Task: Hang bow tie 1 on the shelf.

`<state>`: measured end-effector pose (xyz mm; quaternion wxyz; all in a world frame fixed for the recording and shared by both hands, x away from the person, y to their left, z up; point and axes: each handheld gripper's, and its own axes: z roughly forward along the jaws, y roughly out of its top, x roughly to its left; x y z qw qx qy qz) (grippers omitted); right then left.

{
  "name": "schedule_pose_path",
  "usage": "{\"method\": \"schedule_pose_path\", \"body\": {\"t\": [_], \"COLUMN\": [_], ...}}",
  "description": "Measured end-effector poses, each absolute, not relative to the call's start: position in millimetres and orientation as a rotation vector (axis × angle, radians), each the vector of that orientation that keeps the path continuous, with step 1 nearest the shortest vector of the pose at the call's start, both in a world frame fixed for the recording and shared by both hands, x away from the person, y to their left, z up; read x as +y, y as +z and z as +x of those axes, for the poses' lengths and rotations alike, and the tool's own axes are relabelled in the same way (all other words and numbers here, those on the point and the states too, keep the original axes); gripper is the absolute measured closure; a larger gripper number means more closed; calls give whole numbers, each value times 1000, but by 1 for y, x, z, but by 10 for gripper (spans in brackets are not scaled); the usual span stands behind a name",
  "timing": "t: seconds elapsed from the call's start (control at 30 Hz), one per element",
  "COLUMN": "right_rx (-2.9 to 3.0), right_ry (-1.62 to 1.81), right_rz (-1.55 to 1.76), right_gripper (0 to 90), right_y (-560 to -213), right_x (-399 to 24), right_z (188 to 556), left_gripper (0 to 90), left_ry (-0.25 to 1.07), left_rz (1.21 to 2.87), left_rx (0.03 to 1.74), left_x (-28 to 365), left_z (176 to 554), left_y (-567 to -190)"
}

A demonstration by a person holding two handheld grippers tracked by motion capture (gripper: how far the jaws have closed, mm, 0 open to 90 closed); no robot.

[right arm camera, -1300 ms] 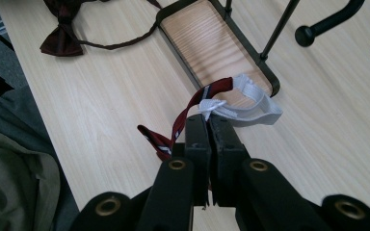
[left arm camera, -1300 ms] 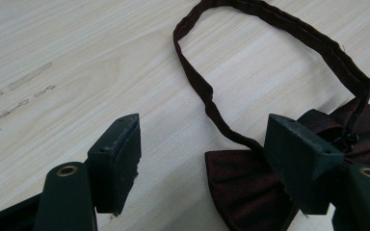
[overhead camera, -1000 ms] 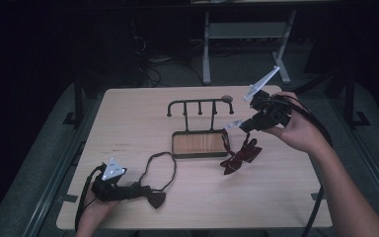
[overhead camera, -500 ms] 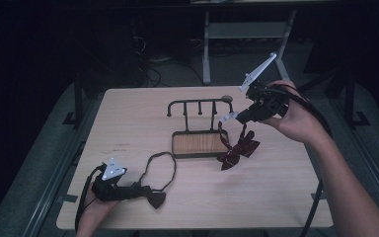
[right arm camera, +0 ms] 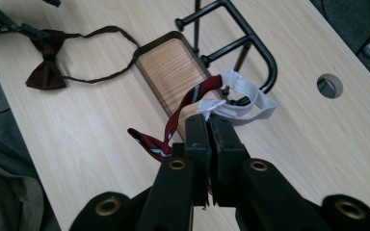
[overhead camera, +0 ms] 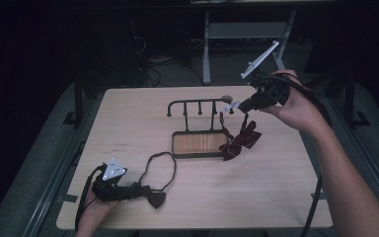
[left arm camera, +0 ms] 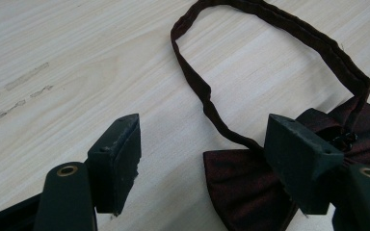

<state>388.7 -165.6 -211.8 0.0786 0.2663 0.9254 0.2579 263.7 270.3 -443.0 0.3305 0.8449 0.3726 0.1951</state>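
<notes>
Work looks about half done, by my reading: hanging two bow ties on the black rack (overhead camera: 197, 106) that stands on its wooden base near the middle of the table (overhead camera: 286, 197). The right gripper (overhead camera: 238, 104) is clamped on the white elastic band (right arm camera: 243, 103) of the striped red bow tie (overhead camera: 239, 140), lifting it beside the rack's right end, its bow dangling just off the base's right edge. The band sits close to the top bar in the right gripper view, but I cannot tell whether it is hooked over yet. The dark bow tie (left arm camera: 250, 187) lies flat near the front left corner, strap looped toward the rack. The left gripper (left arm camera: 207, 163) rests there with jaws apart, straddling the bow without pinching it.
</notes>
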Motion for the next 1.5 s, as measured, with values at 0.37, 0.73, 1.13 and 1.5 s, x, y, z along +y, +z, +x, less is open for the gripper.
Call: {"method": "schedule_pose_path", "body": {"t": [0.37,0.73,1.13,1.5], "right_rx": [2768,2759,2753,2768], "right_ry": [749,730,735,721], "right_rz": [935,1064,1148,1176], "right_gripper": [870,870,860,844], "right_y": [-231,-252,-269,-284], "right_x": [-178,-187,-197,-199], "right_z": [416,436,448,451], "left_gripper": [297,297,297,297], "left_ry": [509,511,512,501], "left_rz": [2209,2218,2222,2208], "left_rx": [975,966,967,980], "left_x": [269,269,269,268], "left_z": [263,263,264,263], "left_y": [-443,-443,-444,-444]}}
